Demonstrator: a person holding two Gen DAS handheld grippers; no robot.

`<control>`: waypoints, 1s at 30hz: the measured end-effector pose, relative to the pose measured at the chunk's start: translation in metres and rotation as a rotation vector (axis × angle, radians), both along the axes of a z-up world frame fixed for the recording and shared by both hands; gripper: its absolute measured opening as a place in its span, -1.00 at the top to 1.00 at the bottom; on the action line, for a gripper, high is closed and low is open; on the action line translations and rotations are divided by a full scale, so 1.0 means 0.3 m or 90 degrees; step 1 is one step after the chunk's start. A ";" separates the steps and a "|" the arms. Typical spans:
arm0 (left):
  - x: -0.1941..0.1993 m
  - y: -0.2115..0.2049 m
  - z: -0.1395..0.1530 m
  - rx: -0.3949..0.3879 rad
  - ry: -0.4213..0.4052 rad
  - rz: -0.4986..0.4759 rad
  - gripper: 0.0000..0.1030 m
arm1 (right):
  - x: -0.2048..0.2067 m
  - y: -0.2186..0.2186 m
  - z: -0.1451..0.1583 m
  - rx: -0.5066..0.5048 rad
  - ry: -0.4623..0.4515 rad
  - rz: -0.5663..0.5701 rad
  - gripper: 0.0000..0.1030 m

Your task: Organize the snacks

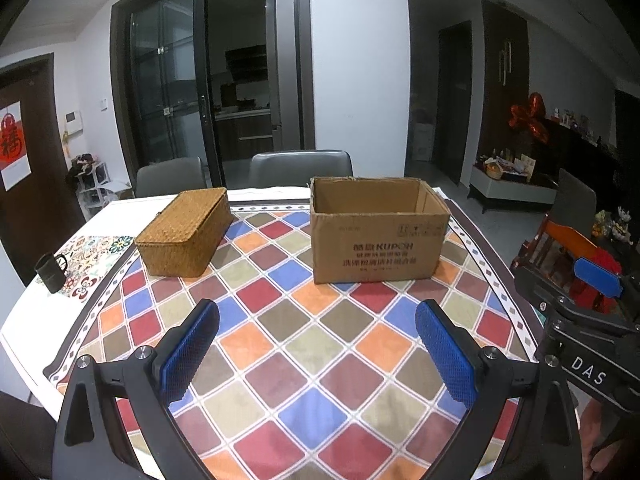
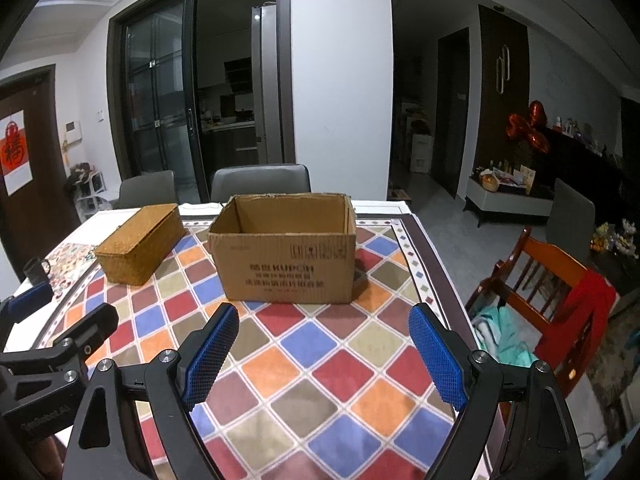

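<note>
Both tools (image 1: pixel 318 344) (image 2: pixel 324 348) side by side, wide-jawed, tilted down over tablecloth (image 1: pixel 304 360).

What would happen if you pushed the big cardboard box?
The cardboard box would probably slide rather than tip, since it sits wide and flat on the checked tablecloth. It looks open-topped, so perhaps light. Its thin walls might bend if squeezed.

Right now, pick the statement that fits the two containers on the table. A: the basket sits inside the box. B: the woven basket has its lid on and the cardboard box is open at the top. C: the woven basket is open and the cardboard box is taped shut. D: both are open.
B: the woven basket shows a closed lid, while the cardboard box beside it stands open, inner walls visible.
</note>
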State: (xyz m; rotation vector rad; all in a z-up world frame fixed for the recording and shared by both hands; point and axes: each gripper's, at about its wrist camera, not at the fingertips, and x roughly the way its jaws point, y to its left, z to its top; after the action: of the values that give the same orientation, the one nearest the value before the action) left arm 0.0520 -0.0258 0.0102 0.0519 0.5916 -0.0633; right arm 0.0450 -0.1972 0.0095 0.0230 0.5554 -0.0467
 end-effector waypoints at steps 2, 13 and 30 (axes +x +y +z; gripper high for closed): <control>-0.031 0.002 -0.011 -0.003 0.001 -0.001 -0.94 | -0.024 -0.002 -0.007 0.001 0.000 -0.002 -0.70; -0.187 0.035 -0.031 -0.004 -0.002 -0.001 -0.95 | -0.162 -0.020 -0.041 0.008 0.007 -0.019 -0.70; -0.306 0.044 -0.044 -0.004 -0.004 0.001 -0.96 | -0.307 -0.018 -0.044 0.013 -0.004 -0.027 -0.70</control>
State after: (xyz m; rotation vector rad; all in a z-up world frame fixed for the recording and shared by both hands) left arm -0.0399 -0.0126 -0.0029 0.0454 0.5844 -0.0634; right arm -0.0471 -0.2027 -0.0037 0.0544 0.5485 -0.0823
